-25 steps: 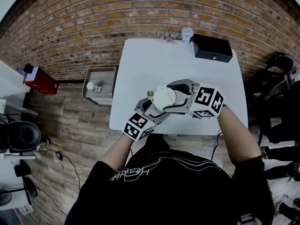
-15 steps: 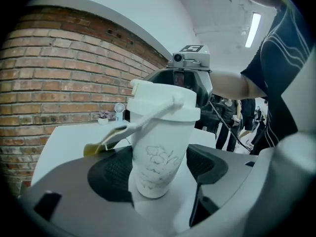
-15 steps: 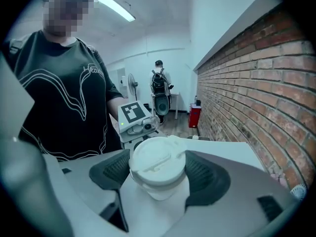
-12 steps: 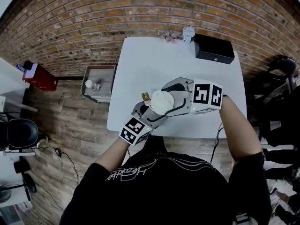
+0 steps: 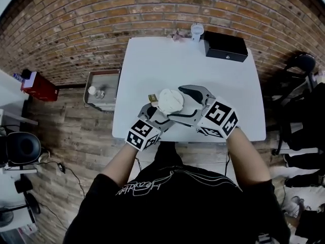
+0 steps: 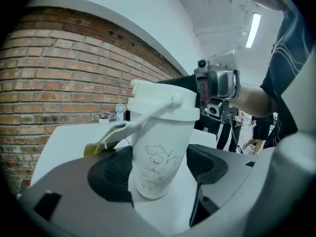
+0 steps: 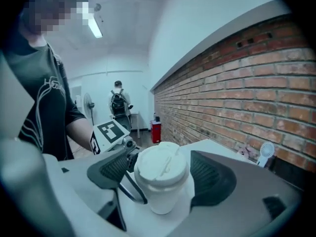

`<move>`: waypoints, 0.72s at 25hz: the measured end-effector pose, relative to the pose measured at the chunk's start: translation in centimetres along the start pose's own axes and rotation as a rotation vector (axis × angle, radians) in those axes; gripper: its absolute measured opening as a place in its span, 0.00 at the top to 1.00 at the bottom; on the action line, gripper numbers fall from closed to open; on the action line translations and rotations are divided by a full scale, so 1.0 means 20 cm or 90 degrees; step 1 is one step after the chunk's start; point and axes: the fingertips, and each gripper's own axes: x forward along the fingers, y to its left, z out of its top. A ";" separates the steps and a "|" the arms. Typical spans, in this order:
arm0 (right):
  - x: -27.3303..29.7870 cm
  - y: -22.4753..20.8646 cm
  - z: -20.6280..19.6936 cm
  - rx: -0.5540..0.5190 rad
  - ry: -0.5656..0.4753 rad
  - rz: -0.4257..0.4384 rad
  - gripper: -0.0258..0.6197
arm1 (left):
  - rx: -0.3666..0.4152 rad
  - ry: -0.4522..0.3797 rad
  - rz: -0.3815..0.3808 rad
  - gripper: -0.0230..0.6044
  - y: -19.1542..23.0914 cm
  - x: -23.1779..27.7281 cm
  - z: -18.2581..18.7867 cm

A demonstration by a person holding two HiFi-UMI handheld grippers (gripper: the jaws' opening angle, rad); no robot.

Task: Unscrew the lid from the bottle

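The white counter (image 5: 152,65) stands against a brick wall, and everything here is placed from it. The person, in a black shirt (image 5: 172,202), stands at the counter's near edge with both arms reaching over it. Off the counter's left side is a metal cart (image 5: 104,74). A black box (image 5: 226,46) lies at the counter's far right corner, with a small white fan (image 5: 196,30) just beside it on the far edge.

Both claws meet over the counter's near half, close to the middle of its near edge. The left claw (image 6: 159,169) comes in from the near left and is closed on the lower body of the bottle (image 6: 158,152), its dark ribbed pads pressing against both sides. The right claw (image 7: 162,174) comes in from the near right at the height of the lid (image 7: 161,166). Its jaws have just been opening and now stand wide. The lid sits between them, with a slim gap at each pad, so nothing is gripped.

The bottle is white with a faint flower drawing on its side, and it sits over the same near-middle part of the counter. I cannot tell whether its base rests on the surface. The white lid is still on top of it. A pale strap (image 6: 143,120) runs down from the lid to a tan tab (image 6: 94,149), on the side facing the counter's far edge.
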 end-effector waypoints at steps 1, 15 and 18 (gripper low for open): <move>0.00 -0.01 -0.01 0.014 -0.002 -0.025 0.37 | 0.000 -0.002 0.001 0.39 0.00 0.00 0.00; 0.03 -0.04 -0.05 0.070 -0.015 -0.160 0.47 | -0.003 -0.024 0.003 0.39 0.00 0.00 0.01; 0.03 -0.04 -0.05 0.068 -0.008 -0.150 0.47 | -0.008 -0.023 0.006 0.39 0.00 0.00 0.00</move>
